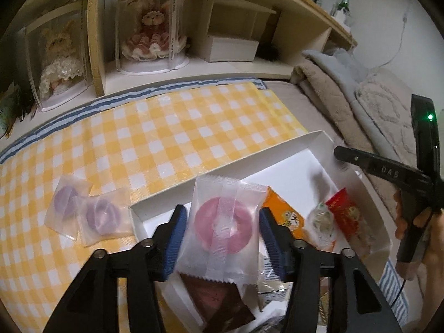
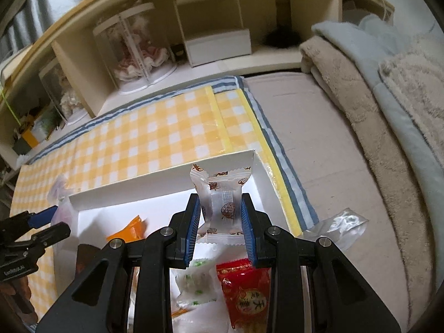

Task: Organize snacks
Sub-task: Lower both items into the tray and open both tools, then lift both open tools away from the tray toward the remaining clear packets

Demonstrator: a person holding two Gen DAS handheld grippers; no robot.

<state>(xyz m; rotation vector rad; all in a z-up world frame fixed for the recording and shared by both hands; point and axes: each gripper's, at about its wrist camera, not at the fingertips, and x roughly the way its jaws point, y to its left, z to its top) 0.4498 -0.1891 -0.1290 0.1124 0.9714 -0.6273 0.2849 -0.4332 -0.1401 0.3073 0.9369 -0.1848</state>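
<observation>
A white shallow box lies on a yellow checked cloth. My left gripper stands over its near-left corner. A clear packet with a pink ring snack lies flat between the blue pads, which do not squeeze it. My right gripper is shut on a small clear packet with brown prints, above the box's far right corner. In the box lie an orange packet, a green-and-white one, a red one and a brown one. Two purple ring snacks lie on the cloth to the left.
A low shelf runs along the back with dolls in clear cases and a small white box. Folded blankets lie at the right. A clear empty wrapper rests on the mattress beside the box.
</observation>
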